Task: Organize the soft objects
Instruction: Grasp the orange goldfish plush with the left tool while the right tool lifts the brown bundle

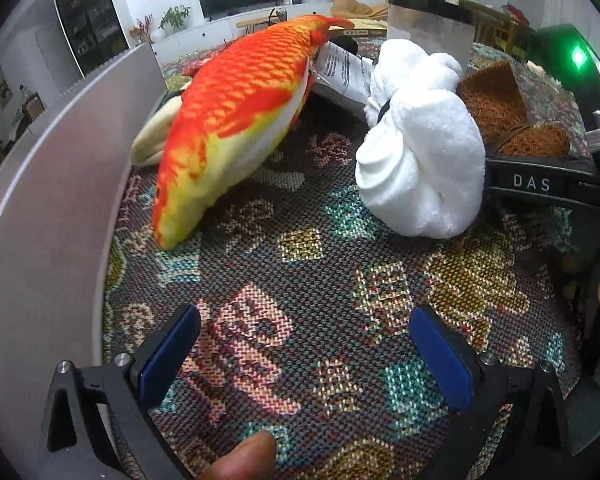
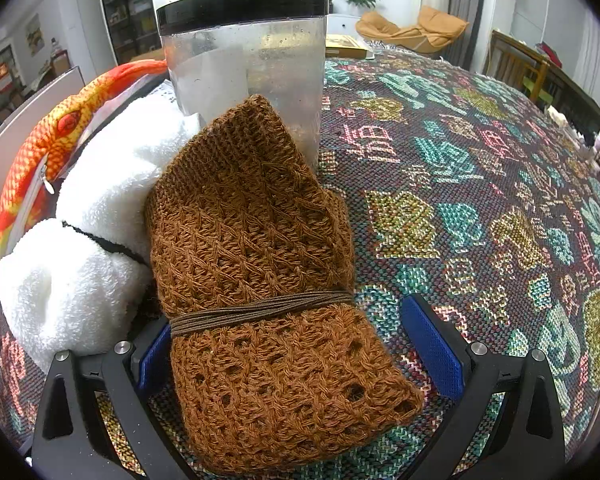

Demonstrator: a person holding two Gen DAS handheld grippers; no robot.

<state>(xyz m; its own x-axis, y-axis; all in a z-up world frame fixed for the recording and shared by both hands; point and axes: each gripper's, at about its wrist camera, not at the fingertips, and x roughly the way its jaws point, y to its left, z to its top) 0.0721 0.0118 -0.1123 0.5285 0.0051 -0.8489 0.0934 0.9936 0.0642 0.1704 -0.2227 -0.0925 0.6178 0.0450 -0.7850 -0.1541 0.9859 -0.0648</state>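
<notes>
Right wrist view shows the right gripper (image 2: 296, 344) spread wide around the tied brown knit bundle (image 2: 268, 280), which leans on the white plush (image 2: 84, 248) beside the clear container (image 2: 244, 68). The left gripper (image 1: 300, 356) hangs apart over bare cloth. Closing off-centre could topple the bundle or snag plush.

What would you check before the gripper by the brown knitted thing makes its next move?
1. Right gripper open wide enough: ok, its blue pads stand either side of the brown knitted bundle.
2. Bundle centred between the pads: not ok, it sits against the left pad, with a gap at the right.
3. Bundle tied: ok, a cord wraps its middle.
4. Neighbours out of the way: not ok, the white plush presses against the bundle.
5. Clear container behind it steady: cannot tell.
6. Left gripper free: ok, open above the patterned cloth, holding nothing.
</notes>
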